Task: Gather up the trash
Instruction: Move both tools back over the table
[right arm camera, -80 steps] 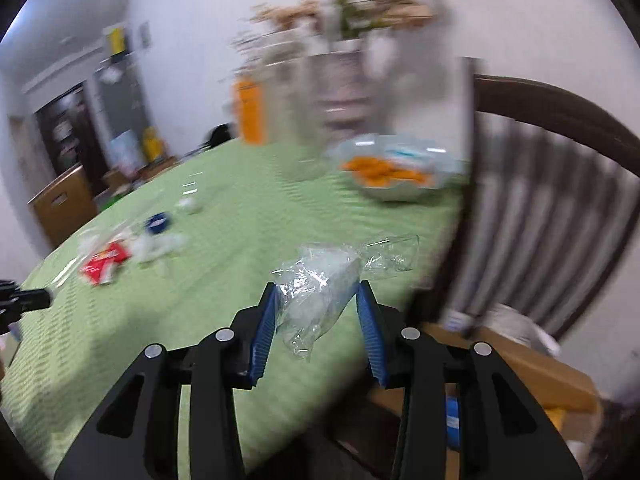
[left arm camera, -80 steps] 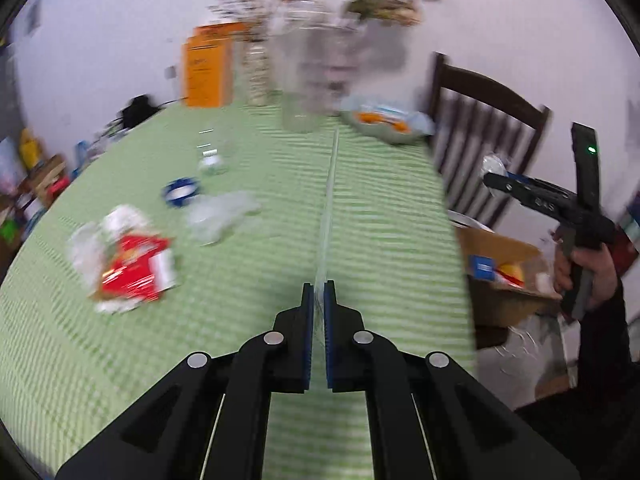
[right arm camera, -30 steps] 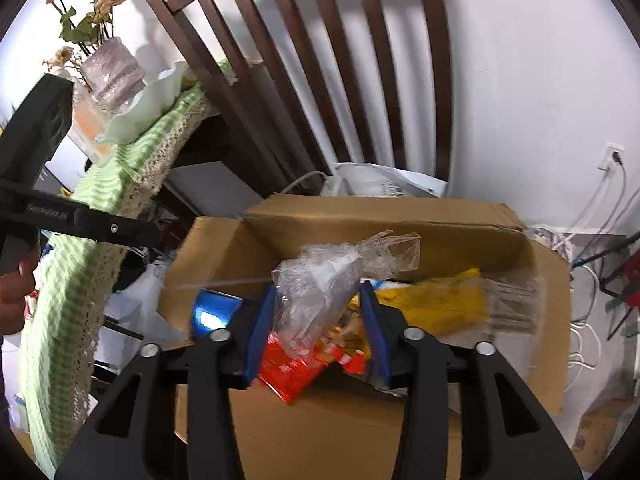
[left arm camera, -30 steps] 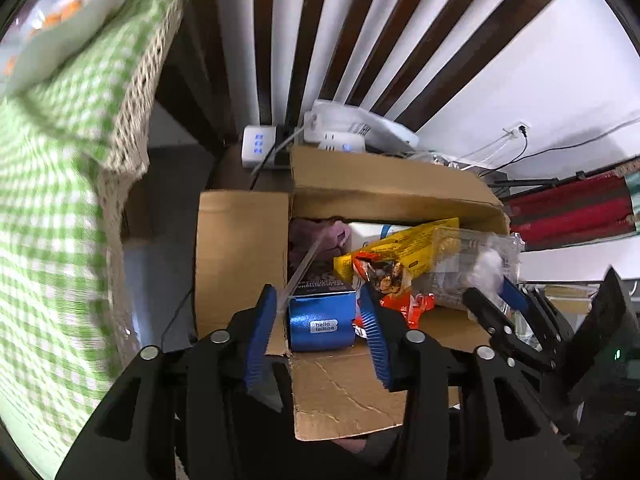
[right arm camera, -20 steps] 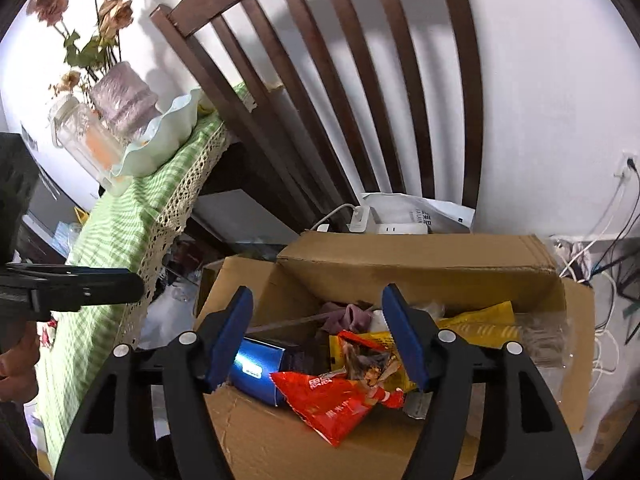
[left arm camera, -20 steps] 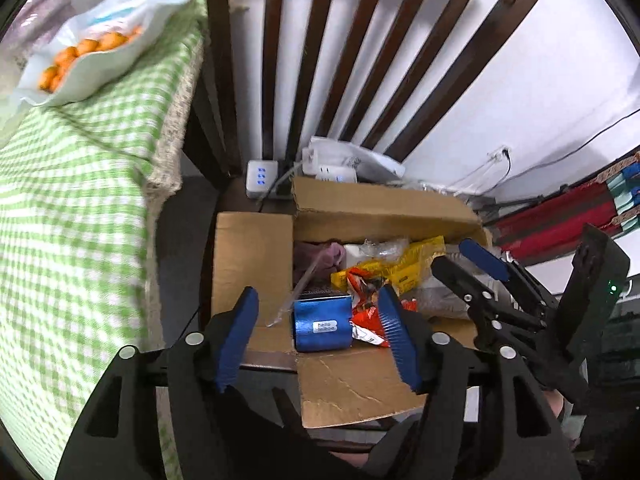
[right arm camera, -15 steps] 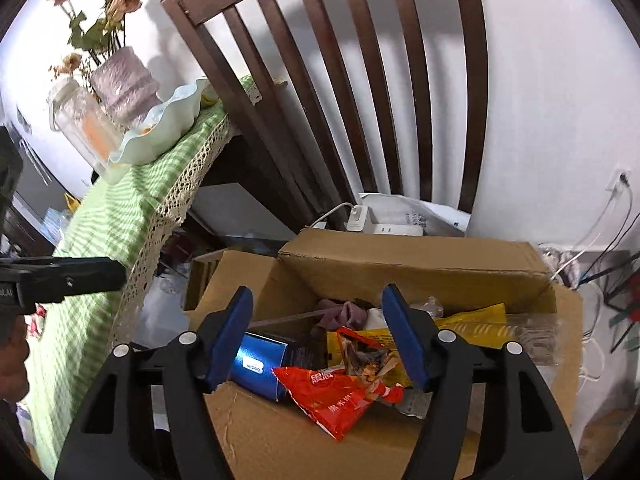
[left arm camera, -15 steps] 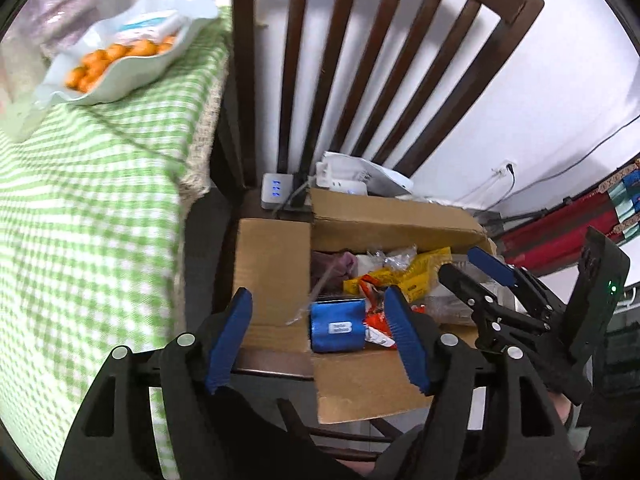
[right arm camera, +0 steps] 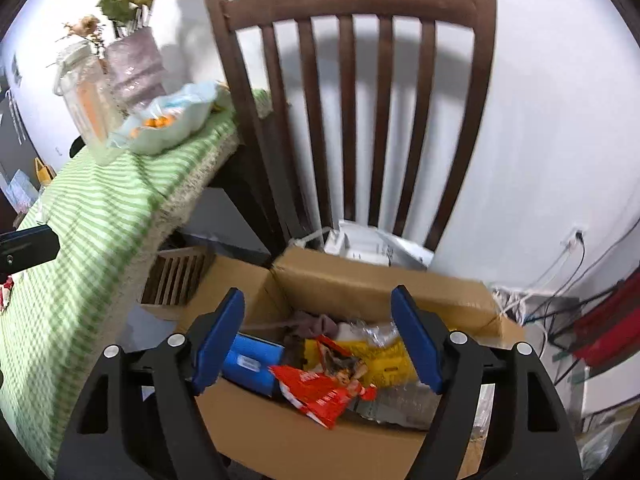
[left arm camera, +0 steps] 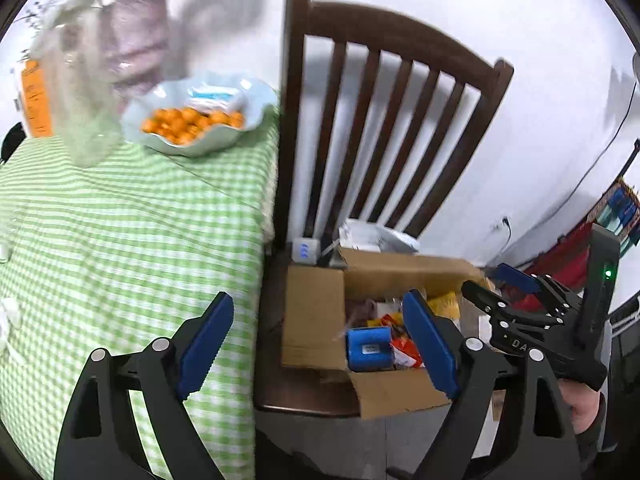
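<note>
Wooden chair [right arm camera: 352, 92], bowl of oranges [left arm camera: 196, 120], checked tablecloth [left arm camera: 120, 240].

Left gripper [left arm camera: 316, 344]: we are opening its fingers, nothing between them.
Right gripper [right arm camera: 314, 344]: ours too, opening, tipped down, empty.

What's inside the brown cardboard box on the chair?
The brown cardboard box holds a blue packet, a red snack wrapper, a yellow bag, clear plastic and pinkish cloth. Anything beneath them is covered.

White wall [right arm camera: 560, 100] — slatted wooden chair [right arm camera: 348, 92]
</note>
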Demonstrator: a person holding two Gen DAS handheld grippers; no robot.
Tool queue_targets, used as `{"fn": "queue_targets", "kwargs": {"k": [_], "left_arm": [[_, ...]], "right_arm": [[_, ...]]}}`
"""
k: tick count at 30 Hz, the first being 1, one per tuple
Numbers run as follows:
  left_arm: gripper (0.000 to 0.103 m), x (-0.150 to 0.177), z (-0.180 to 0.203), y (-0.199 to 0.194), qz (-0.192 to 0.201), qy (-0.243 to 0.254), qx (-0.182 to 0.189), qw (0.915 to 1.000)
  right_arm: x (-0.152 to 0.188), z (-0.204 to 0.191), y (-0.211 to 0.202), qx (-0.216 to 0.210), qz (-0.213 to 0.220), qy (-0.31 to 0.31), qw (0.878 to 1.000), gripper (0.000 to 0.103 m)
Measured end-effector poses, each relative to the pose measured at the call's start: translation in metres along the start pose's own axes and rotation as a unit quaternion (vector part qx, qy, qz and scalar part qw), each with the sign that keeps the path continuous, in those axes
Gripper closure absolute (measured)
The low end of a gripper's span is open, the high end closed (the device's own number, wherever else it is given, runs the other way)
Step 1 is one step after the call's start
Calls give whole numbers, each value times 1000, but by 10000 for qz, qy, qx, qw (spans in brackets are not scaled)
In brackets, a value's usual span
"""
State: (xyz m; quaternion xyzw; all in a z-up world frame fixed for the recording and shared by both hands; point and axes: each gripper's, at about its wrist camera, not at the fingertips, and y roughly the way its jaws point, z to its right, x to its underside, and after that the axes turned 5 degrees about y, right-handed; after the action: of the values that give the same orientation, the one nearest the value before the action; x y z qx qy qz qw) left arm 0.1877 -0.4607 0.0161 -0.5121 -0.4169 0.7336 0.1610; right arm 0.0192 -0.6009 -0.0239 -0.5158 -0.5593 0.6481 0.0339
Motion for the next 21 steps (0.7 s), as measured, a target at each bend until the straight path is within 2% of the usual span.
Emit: {"fn": "queue_targets", "kwargs": {"k": [6,12,17,21], "left_arm": [[17,12,-32,-37,604,-191,-237,9977],[16,29,-70,-67,927,-456,-477,9935],[16,43,-102,-94,1204,-688,-679,9880],[14,51,-129,-117,1475,-871,-999,9801]], "right_arm": [[-9,-41,-15,-85,230,-293,9993,28],[-13,-95,-27,-292,435,-637,9966,28],[-15,-144,-39,-489,642,-962,9921,28],[-17,-177,-45,-652,761,-1148,9883,27]]}}
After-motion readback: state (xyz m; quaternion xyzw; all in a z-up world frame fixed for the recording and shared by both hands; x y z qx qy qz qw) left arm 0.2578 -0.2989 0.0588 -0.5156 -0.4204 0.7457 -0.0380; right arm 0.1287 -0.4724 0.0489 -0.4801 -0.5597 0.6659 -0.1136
